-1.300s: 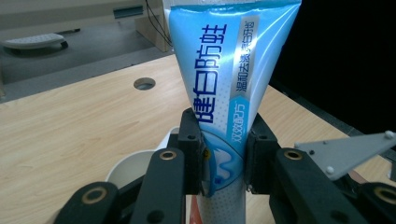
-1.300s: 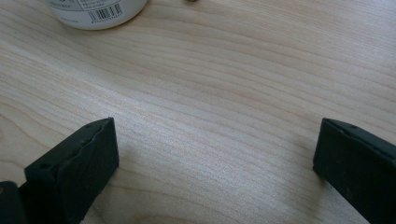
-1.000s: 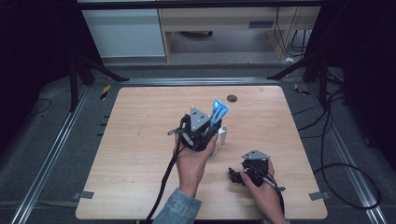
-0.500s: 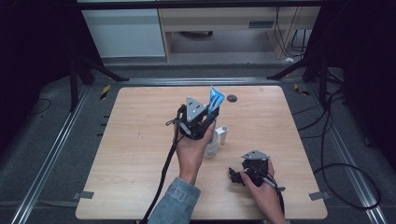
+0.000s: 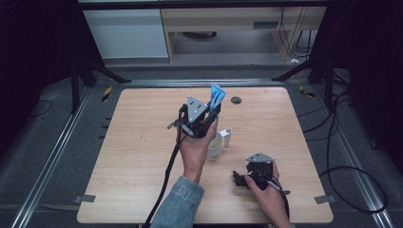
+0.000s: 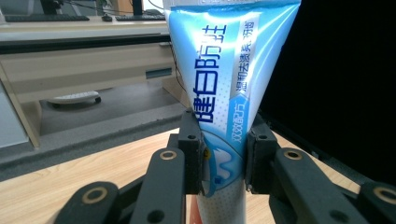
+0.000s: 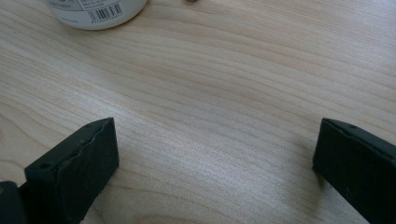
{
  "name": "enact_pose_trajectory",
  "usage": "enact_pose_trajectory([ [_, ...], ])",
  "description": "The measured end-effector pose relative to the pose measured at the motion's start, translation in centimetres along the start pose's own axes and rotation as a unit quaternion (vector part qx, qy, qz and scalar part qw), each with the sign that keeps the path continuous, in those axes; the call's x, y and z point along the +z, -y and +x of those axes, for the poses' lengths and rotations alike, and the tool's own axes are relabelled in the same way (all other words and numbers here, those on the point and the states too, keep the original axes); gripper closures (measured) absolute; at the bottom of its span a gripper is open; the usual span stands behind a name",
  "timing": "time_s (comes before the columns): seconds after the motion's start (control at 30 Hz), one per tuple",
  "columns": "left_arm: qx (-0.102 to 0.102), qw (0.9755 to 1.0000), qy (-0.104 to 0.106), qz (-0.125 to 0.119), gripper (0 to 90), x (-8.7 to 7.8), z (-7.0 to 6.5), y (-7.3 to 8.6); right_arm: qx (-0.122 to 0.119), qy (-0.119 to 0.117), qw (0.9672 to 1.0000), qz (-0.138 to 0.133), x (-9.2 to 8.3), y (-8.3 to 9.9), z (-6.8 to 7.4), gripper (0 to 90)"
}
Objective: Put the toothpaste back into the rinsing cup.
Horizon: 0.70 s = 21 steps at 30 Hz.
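Since the earlier frame, the left hand-held gripper (image 5: 212, 110) has shifted toward the far side of the desk (image 5: 133, 156), carrying the tube (image 5: 216, 96) with it. Its jaws are clamped on the lower part of the tube, which stands upright above them; the left gripper view shows both pads pressed against the tube's (image 6: 229, 84) blue-and-white sides. In the high view, the tube is held above the desk, just far of a white cup (image 5: 214, 147). A small white cap (image 5: 226, 137) stands just right of the cup. The right hand-held gripper (image 5: 240, 179) has stayed at the near right of the desk, jaws spread wide with nothing between them.
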State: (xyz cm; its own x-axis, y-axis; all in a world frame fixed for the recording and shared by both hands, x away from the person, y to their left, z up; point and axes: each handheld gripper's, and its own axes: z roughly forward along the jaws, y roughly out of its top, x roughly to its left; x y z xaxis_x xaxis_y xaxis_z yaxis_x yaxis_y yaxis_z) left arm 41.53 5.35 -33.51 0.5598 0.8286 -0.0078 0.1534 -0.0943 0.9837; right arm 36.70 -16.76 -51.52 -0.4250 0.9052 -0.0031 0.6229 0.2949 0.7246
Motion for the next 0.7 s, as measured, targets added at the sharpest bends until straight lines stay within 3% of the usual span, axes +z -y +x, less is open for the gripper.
enact_pose_trajectory([
  [0.2, 0.009, 1.0, -0.002, 0.004, 72.2, 0.56, 0.18, 0.36, 0.001, 0.0, 1.0, 0.0, 0.0, 0.0, 0.02, 0.5],
  [0.7, 0.006, 1.0, -0.003, 0.001, 72.2, 0.83, 0.81, 0.96, 0.0, 0.0, 1.0, 0.0, -0.01, 0.0, 0.0, 0.5],
])
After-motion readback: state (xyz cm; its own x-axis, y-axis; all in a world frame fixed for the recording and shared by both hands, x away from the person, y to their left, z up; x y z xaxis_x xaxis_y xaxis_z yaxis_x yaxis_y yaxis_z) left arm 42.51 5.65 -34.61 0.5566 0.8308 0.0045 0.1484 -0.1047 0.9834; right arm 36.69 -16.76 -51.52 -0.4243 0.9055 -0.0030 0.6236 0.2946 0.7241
